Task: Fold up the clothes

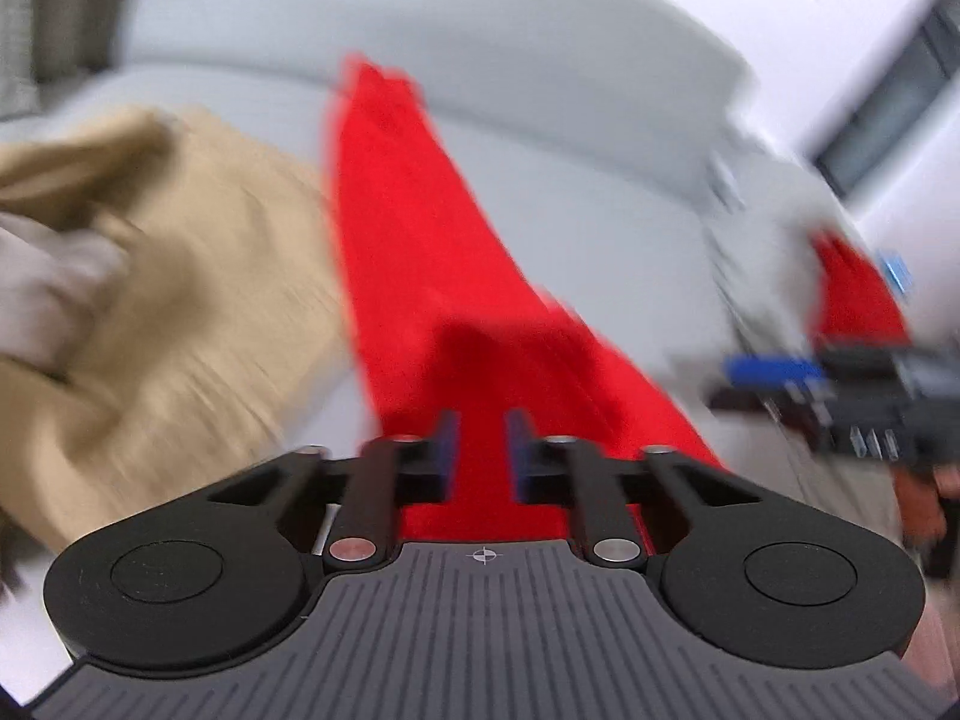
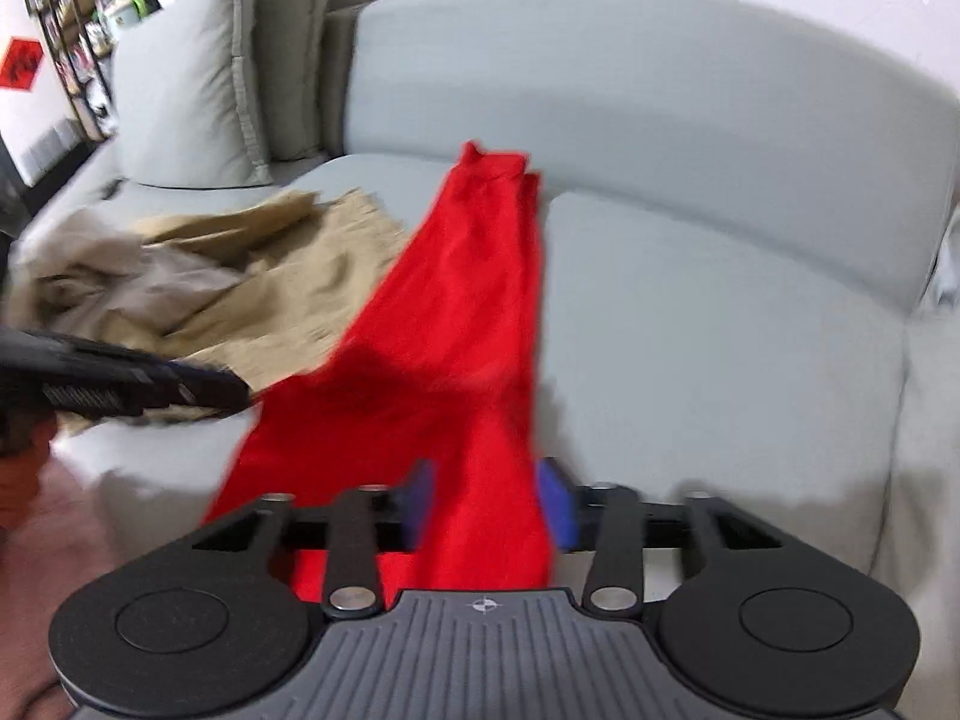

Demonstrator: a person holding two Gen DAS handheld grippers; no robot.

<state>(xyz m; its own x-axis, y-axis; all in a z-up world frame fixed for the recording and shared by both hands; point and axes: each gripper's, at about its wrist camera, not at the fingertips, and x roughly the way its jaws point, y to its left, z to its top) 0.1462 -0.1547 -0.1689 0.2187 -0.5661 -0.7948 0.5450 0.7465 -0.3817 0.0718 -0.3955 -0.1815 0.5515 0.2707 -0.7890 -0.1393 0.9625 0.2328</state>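
A long red garment stretches across the grey sofa seat toward the backrest. In the left wrist view my left gripper is shut on its near end, with red cloth filling the narrow gap between the pads. The right gripper shows blurred at the right edge, holding another red part. In the right wrist view the red garment rises off the seat into my right gripper, whose blue pads press on a bunched fold. The left gripper pinches the garment's left corner.
A crumpled tan garment with greyish cloth beside it lies on the left of the sofa seat. Grey cushions lean in the back left corner. A shelf stands beyond them. The left wrist view is motion-blurred.
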